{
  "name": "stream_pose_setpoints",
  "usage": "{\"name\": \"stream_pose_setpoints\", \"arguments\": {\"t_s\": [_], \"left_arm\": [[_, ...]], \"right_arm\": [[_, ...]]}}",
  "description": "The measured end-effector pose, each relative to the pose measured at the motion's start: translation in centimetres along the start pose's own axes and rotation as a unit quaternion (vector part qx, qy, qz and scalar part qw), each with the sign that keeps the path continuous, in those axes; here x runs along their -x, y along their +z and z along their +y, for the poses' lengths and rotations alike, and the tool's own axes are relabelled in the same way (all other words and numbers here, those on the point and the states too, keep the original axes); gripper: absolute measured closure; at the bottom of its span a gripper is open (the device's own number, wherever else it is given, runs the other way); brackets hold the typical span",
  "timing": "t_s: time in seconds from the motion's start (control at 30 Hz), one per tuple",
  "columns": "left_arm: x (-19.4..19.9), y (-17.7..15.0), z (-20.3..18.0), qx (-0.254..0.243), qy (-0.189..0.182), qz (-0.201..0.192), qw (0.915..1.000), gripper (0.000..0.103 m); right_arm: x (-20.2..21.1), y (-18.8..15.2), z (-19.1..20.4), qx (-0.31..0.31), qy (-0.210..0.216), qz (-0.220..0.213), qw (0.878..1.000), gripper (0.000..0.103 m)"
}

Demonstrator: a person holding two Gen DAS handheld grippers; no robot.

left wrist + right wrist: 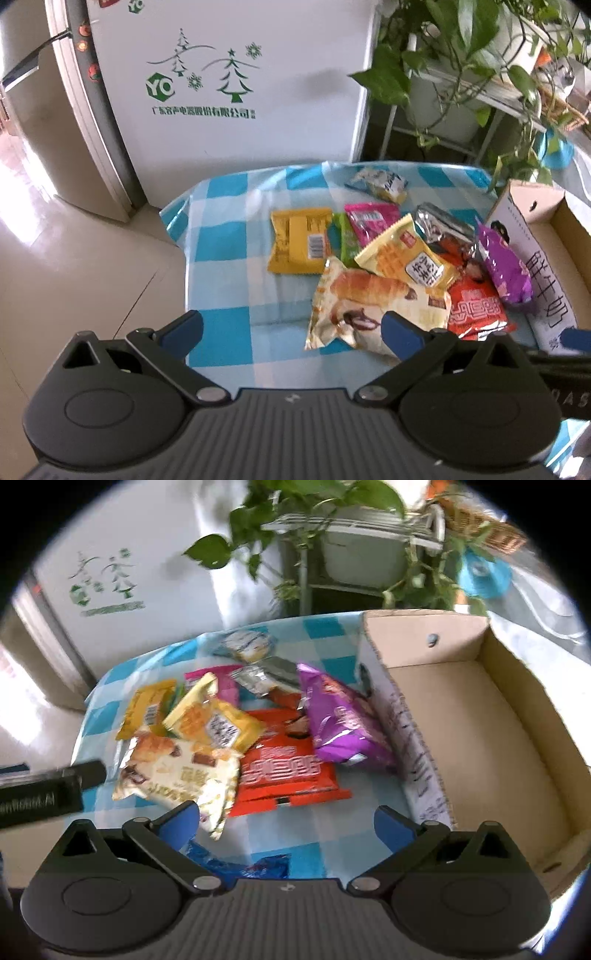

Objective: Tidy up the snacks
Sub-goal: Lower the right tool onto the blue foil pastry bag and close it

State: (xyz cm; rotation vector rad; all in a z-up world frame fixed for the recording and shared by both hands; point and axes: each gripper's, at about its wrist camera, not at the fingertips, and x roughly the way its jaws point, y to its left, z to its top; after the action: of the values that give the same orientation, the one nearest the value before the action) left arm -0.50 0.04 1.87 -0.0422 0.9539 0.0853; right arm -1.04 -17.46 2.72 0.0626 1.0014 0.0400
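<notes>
Several snack packets lie in a heap on a blue-and-white checked tablecloth (229, 236). Among them are a cream bread packet (365, 299), a yellow packet (299, 240), a red packet (288, 768) and a purple packet (343, 720). An open cardboard box (472, 716) with nothing in it stands to the right of the heap. My left gripper (291, 328) is open above the table's near edge, its right finger over the bread packet. My right gripper (284, 827) is open just in front of the red packet, holding nothing.
A white fridge (229, 92) with green tree print stands behind the table. A plant (461, 48) on a metal rack is at the back right. A blue wrapper (240, 864) lies under my right gripper. Beige floor lies to the left.
</notes>
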Motion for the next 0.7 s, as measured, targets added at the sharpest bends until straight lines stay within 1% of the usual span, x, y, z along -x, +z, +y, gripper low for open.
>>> {"name": "stream_pose_setpoints", "arguments": {"t_s": [0.1, 0.3, 0.4, 0.6, 0.7], "left_arm": [[-0.2, -0.3, -0.8, -0.008, -0.001, 0.005, 1.0000, 0.001], [-0.2, -0.6, -1.5, -0.023, 0.006, 0.005, 0.9997, 0.001], [-0.2, -0.6, -1.7, -0.023, 0.007, 0.005, 0.9997, 0.001], [-0.4, -0.6, -2.2, -0.022, 0.025, 0.005, 0.9994, 0.002], [-0.4, -0.6, -2.3, -0.024, 0.032, 0.004, 0.9992, 0.002]], "right_arm": [[0.0, 0.1, 0.1, 0.009, -0.012, -0.005, 1.000, 0.000], [-0.2, 0.5, -0.8, -0.014, -0.019, -0.004, 1.000, 0.000], [-0.3, 0.5, -0.6, -0.010, -0.029, -0.001, 1.000, 0.000], [-0.4, 0.5, 0.2, 0.005, -0.054, -0.007, 0.999, 0.000], [-0.6, 0.5, 0.2, 0.003, -0.059, -0.006, 0.998, 0.000]]}}
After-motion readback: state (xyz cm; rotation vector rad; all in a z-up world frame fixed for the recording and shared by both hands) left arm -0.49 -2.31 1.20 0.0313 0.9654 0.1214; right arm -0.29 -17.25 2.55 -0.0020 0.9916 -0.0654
